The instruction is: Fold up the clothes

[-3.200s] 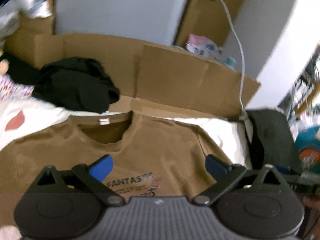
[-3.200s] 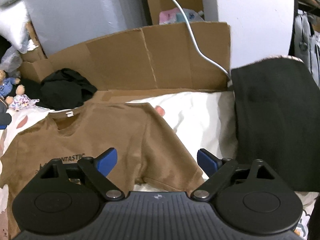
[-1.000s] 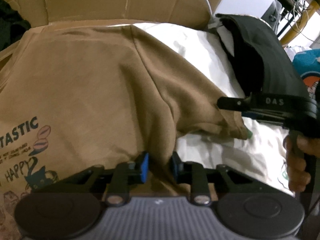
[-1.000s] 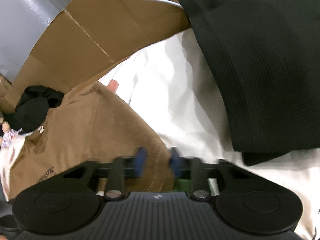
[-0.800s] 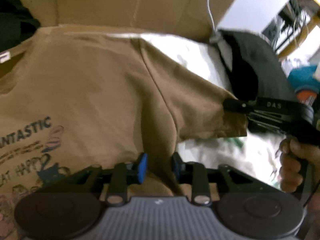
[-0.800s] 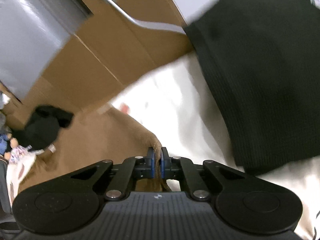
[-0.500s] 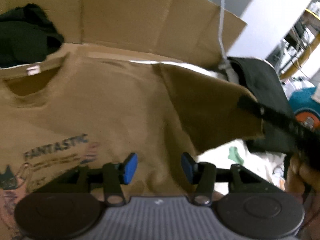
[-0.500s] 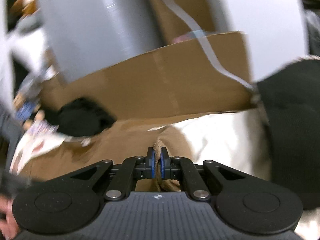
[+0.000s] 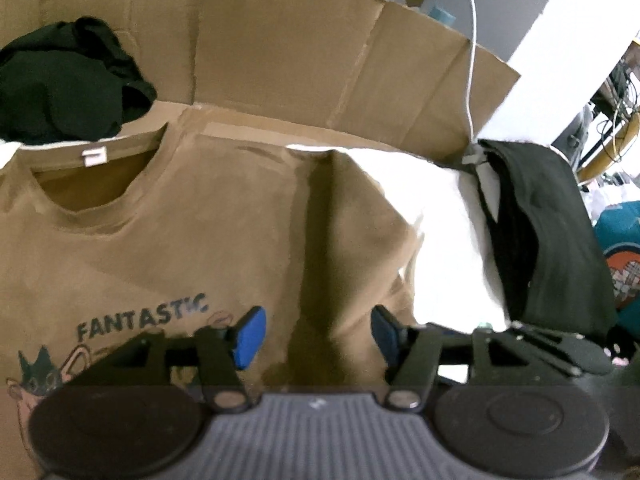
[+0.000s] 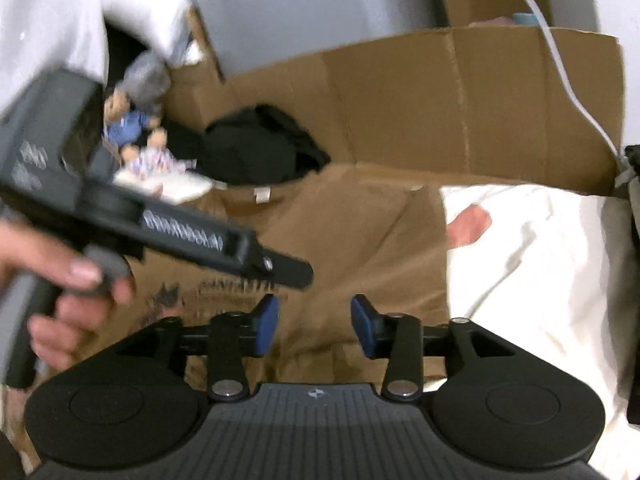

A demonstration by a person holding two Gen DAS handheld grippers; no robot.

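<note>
- I judge the sleeve stage of the fold is in hand: the brown "FANTASTIC" T-shirt (image 9: pixel 168 240) lies face up on the white sheet (image 9: pixel 444 240), collar toward the cardboard wall (image 9: pixel 320 60), and the sleeve on the sheet side lies turned in over the chest, leaving a straight edge.
- Left gripper (image 9: pixel 316 332): blue pads spread wide, holding nothing. It hangs over the shirt just past the print's end, with the folded-in sleeve (image 9: pixel 360 240) directly ahead between the pads.
- Right gripper (image 10: pixel 314 326): also wide and empty, over the shirt's lower body near that straight edge, white sheet just beyond.
- From the right wrist view, my left hand (image 10: pixel 68 280) and its tool cross over the print.
- Next, I judge, the fold needs a matching turn on the shirt's other side, out of view here; each gripper must pinch only one layer's edge, since soft cloth drags.
- The folded black garment (image 9: pixel 552 232) lies well apart from the shirt, across the sheet.
</note>
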